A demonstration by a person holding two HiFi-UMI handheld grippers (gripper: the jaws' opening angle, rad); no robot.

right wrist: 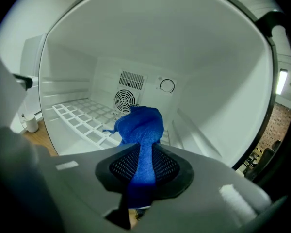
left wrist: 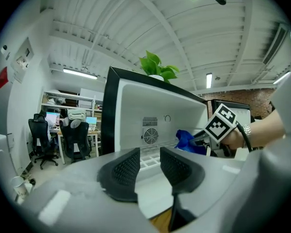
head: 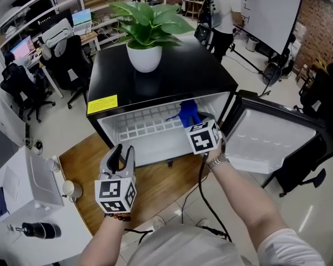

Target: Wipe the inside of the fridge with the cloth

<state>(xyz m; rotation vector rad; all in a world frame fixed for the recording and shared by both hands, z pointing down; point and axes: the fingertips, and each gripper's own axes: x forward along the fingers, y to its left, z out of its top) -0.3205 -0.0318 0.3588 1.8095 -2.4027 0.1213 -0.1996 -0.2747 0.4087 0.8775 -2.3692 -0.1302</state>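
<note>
1. Fridge (head: 172,82): a small black unit with a white interior. Its door (head: 272,143) stands swung open at the fridge's right side. A potted plant (head: 147,32) sits on the fridge top, toward the rear.

2. Right gripper (right wrist: 144,152): it reaches in through the fridge opening on the side nearest the door. The jaws are clamped on a blue cloth (right wrist: 140,125). A narrow strip of the fabric runs between the two pads, and the bunched remainder projects beyond the fingertips into the fridge cavity.

3. Cloth position: inside the fridge, in the right part of the compartment, above the white wire shelf (right wrist: 82,118) and in front of the round fan grille (right wrist: 125,101) on the fridge's rear wall. Whether the bunched end touches the shelf cannot be determined.

4. Left gripper (left wrist: 149,153): it is held outside the fridge, in front of the opening's left portion, pointing roughly level toward the interior. The jaws stand apart with a clear gap. Nothing lies between the pads, and they contact no part of the fridge.
</note>
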